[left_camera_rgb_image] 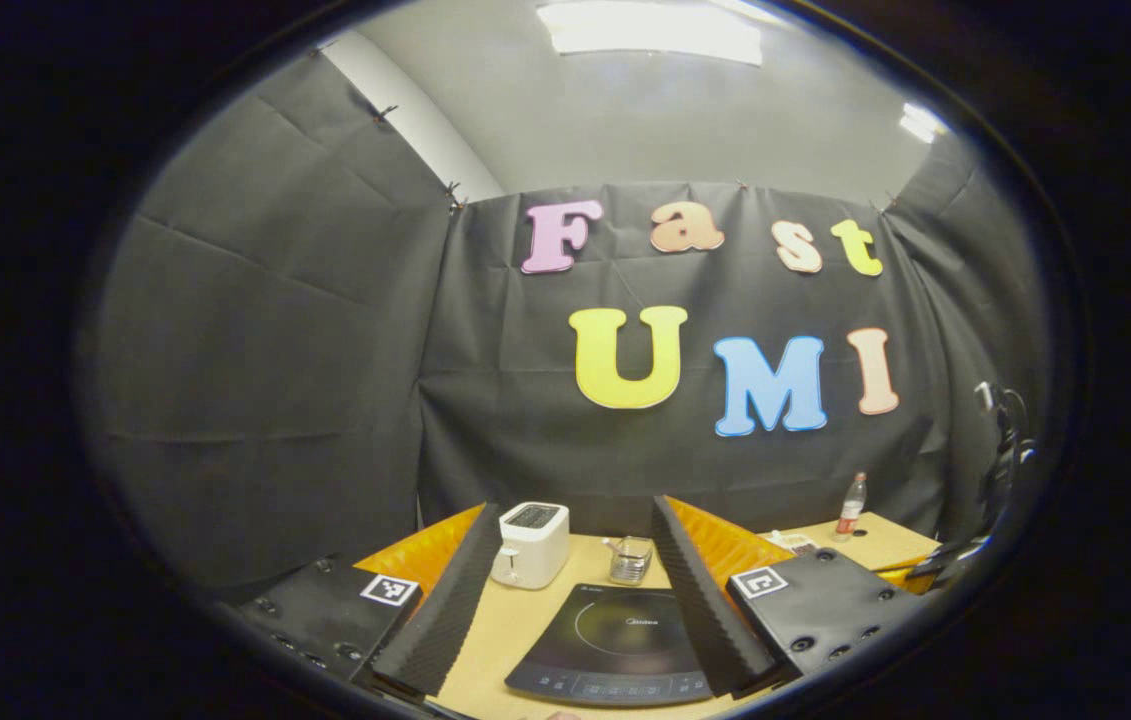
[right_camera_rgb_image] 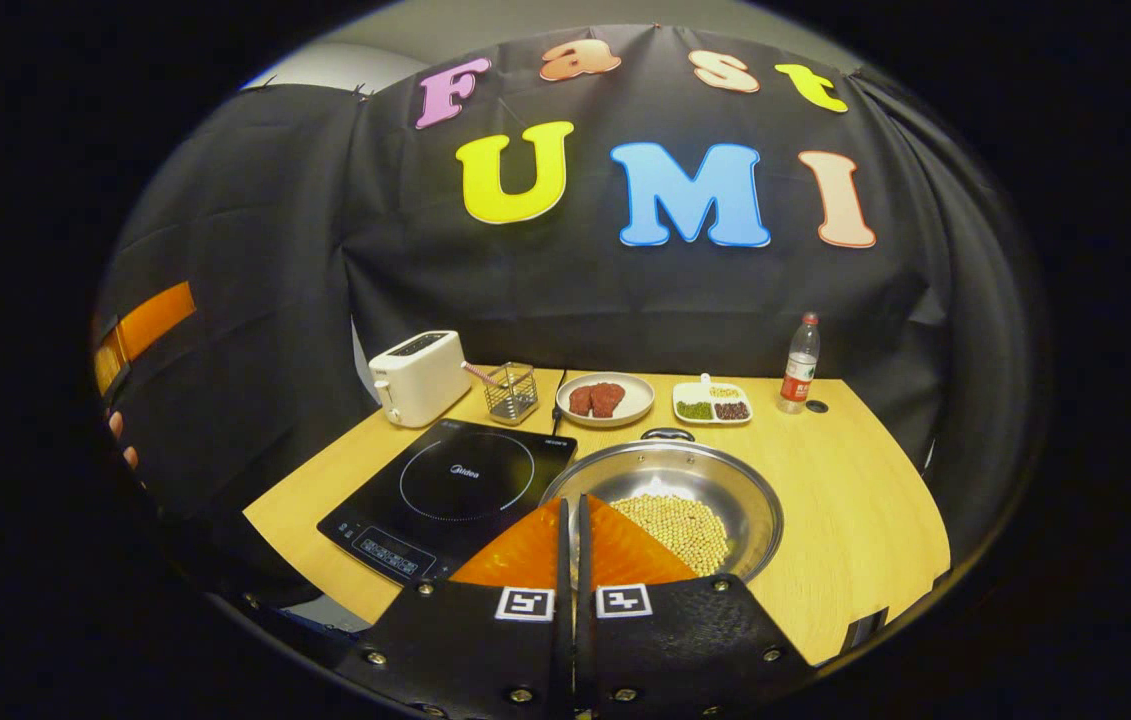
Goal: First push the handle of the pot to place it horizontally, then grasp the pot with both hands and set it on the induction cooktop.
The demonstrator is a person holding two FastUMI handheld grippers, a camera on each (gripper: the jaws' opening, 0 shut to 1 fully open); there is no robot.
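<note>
- The wide, shallow steel pot (right_camera_rgb_image: 670, 495) of pale beans (right_camera_rgb_image: 683, 528) sits on the wooden surface (right_camera_rgb_image: 855, 500) just right of the black induction cooktop (right_camera_rgb_image: 455, 485); a tilted lift could spill the beans.
- The right tool (right_camera_rgb_image: 571, 520), fingers together and holding nothing, hides the pot's near rim; whether it touches is unclear.
- The left tool (left_camera_rgb_image: 565, 585), fingers wide apart and empty, hangs over the cooktop (left_camera_rgb_image: 615, 640).
- One dark handle (right_camera_rgb_image: 667, 434) shows at the far rim; its angle is hard to tell.

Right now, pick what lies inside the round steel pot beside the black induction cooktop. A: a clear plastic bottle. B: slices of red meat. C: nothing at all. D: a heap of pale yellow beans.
D: the right gripper view shows a heap of pale yellow beans on the bottom of the round steel pot; the red meat sits on a separate plate behind it.
</note>
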